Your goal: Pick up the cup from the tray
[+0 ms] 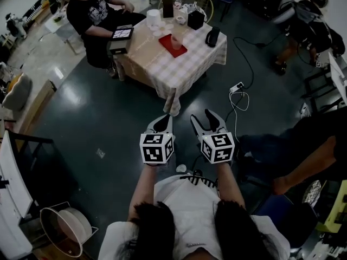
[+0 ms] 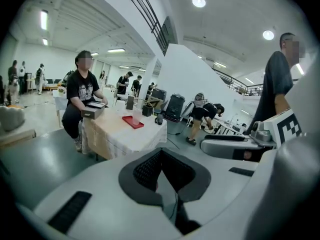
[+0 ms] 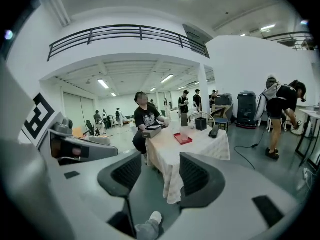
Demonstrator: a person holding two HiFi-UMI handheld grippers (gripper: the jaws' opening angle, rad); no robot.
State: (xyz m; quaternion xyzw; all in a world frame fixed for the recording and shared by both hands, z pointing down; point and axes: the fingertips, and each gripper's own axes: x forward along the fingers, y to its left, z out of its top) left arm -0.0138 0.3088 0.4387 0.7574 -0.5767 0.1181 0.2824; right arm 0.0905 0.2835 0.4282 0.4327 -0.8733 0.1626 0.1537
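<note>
- Two grey hand-held grippers with black-and-white marker cubes sit side by side, close in front of the person's chest. The left gripper (image 1: 164, 121) has its jaws together, tip against tip, and holds nothing. The right gripper (image 1: 201, 117) has its jaws apart, with only open air between them.
- A glossy dark grey-green floor (image 1: 108, 123) stretches ahead of both grippers, bare along the straight line to the table.
- On the right edge of that open stretch, a bystander's leg in blue trousers (image 1: 271, 148) reaches in. Further on, a white cable with a power strip (image 1: 238, 88) lies on the floor.
- A square table under a pale checked cloth (image 1: 179, 72) stands well ahead. Its near corner points towards the grippers, and the cloth hangs down there.
- A flat red tray (image 1: 181, 51) lies near the table's middle. The translucent cup (image 1: 176, 41) stands upright on it, well apart from both grippers.
- A black box (image 1: 195, 19) and a white roll (image 1: 154, 18) stand by the far edge.
- A seated person in a black shirt (image 1: 95, 12) is at the table's far left side.
</note>
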